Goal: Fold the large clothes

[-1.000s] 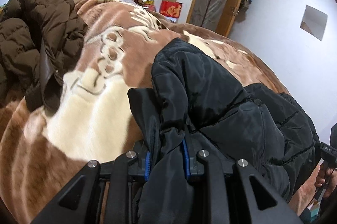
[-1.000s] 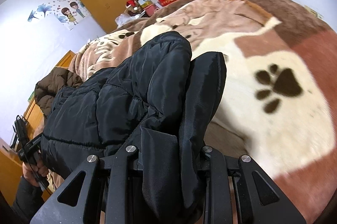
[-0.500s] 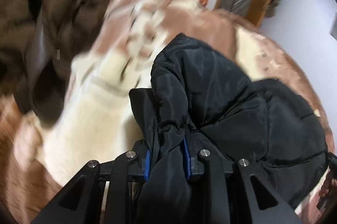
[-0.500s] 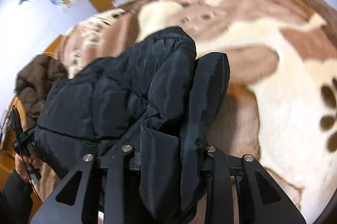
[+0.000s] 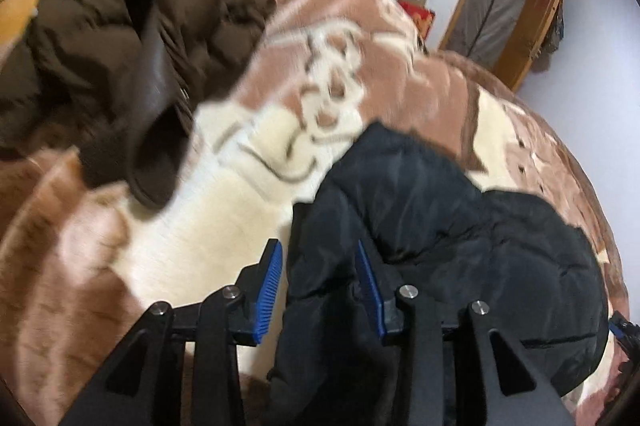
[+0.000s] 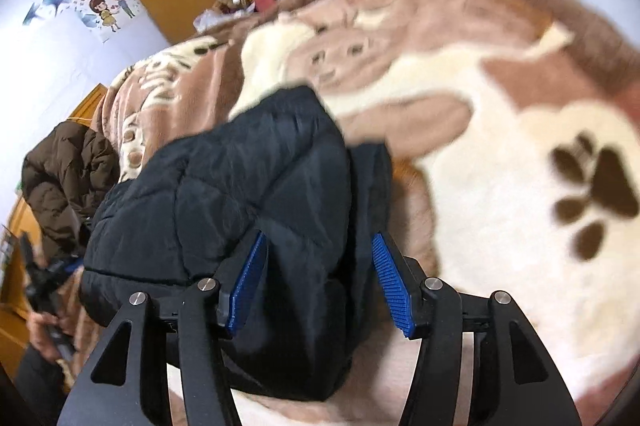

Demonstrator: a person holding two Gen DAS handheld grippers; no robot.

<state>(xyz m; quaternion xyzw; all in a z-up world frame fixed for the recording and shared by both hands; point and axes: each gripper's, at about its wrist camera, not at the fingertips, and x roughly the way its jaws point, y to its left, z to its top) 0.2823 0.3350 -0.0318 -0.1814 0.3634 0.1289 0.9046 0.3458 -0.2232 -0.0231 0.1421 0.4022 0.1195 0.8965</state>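
With my left gripper (image 5: 318,286) and right gripper (image 6: 318,280) both spread apart around the folded black puffer jacket (image 5: 440,246) on the bed (image 5: 200,226), I fear its springy padding unfolding.

Left tool (image 5: 320,282) spread open around black jacket (image 5: 440,234) fold.

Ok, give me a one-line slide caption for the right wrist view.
Right hand-held gripper open around a folded black puffer jacket on a paw-print blanket.

A black quilted puffer jacket (image 5: 460,238) lies bunched, folded over, on the bed.
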